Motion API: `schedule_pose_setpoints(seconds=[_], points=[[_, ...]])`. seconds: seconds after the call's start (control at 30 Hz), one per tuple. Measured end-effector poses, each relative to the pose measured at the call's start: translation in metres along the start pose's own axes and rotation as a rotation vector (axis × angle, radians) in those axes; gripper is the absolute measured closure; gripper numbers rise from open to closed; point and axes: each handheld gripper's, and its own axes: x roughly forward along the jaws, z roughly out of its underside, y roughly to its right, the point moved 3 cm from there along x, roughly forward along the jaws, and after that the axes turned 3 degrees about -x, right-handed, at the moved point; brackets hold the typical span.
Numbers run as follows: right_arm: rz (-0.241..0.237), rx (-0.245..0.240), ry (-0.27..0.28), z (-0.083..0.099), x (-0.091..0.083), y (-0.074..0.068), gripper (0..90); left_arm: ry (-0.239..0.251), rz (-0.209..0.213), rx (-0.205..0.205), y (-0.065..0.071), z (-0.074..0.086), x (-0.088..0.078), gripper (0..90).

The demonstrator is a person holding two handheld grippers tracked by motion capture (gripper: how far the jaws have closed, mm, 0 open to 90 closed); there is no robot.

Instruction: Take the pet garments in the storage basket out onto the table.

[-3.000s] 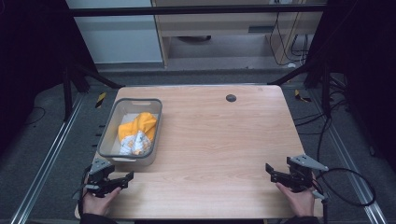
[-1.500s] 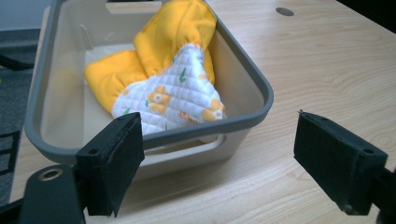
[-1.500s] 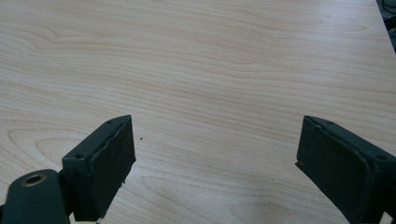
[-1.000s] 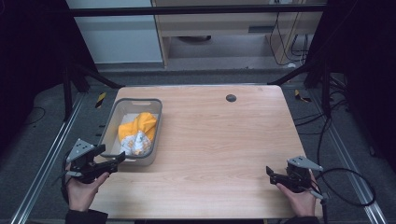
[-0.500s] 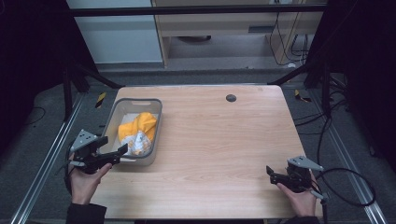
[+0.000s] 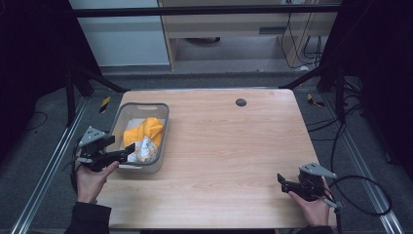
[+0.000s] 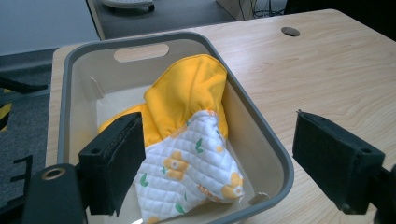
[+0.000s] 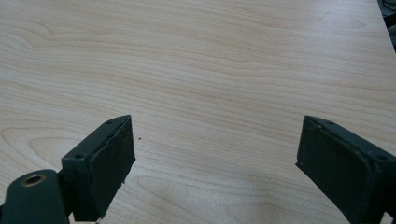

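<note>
A grey plastic bin (image 6: 160, 117) (image 7: 275, 158) stands at the left of the wooden table (image 6: 234, 146). Inside it lies a bundled cloth (image 6: 143, 136) (image 7: 187, 121), yellow on one side and white quilted with orange flowers on the other. My left gripper (image 6: 127, 152) (image 7: 217, 161) is open and hovers at the bin's near end, its jaws spread on either side of the cloth's white part without touching it. My right gripper (image 6: 281, 181) (image 8: 215, 168) is open low over bare wood near the table's front right, nothing between its jaws.
A dark round hole (image 6: 240, 102) (image 7: 290, 31) sits in the tabletop near the far edge. Metal frame rails (image 6: 44, 175) run along both sides of the table. A cable (image 6: 365, 195) trails from the right gripper past the table's right edge.
My left gripper has lifted from the table's front left corner and swung up to the bin's near end, pointing over the cloth. The right gripper has barely moved.
</note>
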Motion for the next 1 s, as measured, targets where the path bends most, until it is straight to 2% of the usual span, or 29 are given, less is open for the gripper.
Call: schedule_pose_setpoints(seconds=[0.43,0.83,1.0], points=[[-0.005,-0.002,-0.004,0.0,0.001,0.0,11.3,-0.038,-0.013,-0.008,-0.003,-0.007,0.023,17.4],[-0.009,0.0,-0.007,0.0,0.001,0.0,11.3,-0.078,-0.015,0.005,-0.001,-0.014,0.038,18.2],[-0.01,-0.003,-0.009,0.0,0.002,0.0,11.3,-0.111,-0.015,0.013,0.0,-0.014,0.046,18.4]])
